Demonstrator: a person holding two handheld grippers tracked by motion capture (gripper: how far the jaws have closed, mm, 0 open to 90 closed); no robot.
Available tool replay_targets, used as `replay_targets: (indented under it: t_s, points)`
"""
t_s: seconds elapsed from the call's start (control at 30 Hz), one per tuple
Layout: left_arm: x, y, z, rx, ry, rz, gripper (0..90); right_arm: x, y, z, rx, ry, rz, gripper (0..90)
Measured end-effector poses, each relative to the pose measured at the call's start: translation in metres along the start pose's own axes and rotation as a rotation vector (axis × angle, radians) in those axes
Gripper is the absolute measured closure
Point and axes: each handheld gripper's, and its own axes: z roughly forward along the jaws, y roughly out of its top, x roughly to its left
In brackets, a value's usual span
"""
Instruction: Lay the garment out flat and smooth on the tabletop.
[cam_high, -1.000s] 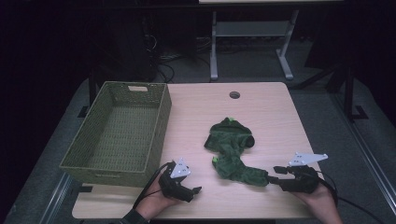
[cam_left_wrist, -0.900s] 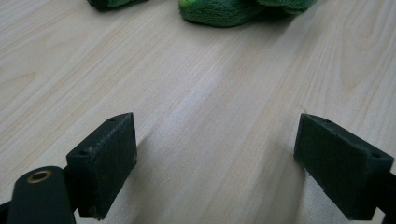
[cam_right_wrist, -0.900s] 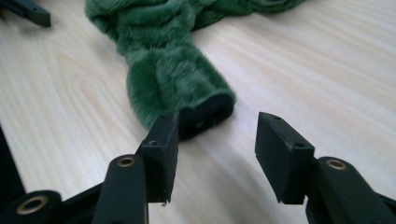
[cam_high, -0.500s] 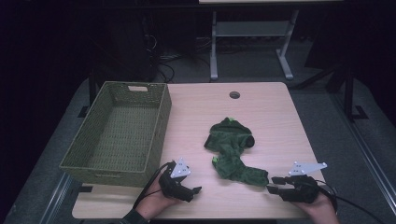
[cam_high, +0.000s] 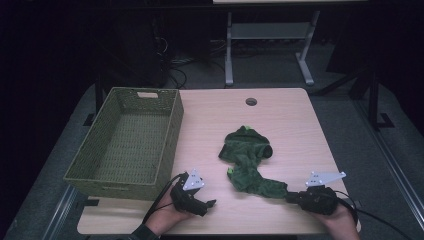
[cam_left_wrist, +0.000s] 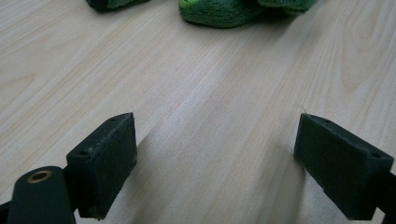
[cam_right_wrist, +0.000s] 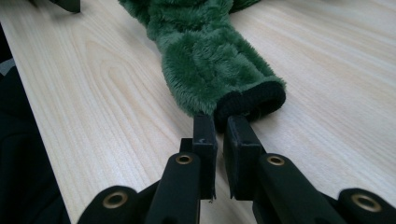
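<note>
The right claw (cam_right_wrist: 218, 126) has its two black jaws pinched almost shut on the dark cuff of the green fuzzy cloth (cam_right_wrist: 205, 65), which lies just ahead of it on the table (cam_right_wrist: 327, 56). Pinch deep, so the cuff cannot slip. How much cuff sits inside is hard to see. The left claw (cam_left_wrist: 215, 158) is wide open and holds nothing. Farther off sits the basket (cam_high: 125, 140).

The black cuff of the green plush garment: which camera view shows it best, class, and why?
The right gripper view: the black cuff sits large, right at the nearly shut right gripper. The high view shows it tiny; the left gripper view shows green plush, no cuff.
</note>
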Motion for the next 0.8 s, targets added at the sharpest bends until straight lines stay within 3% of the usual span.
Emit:
replay_targets:
  t_s: [0.37,0.8]
  points:
    - [0.0,0.0,0.0,-0.002,0.0,0.0,12.4,-0.005,0.002,-0.014,-0.042,-0.042,-0.012,83.3]
    - [0.0,0.0,0.0,-0.003,0.001,0.0,12.4,-0.003,0.018,-0.025,-0.132,-0.043,-0.054,83.7]
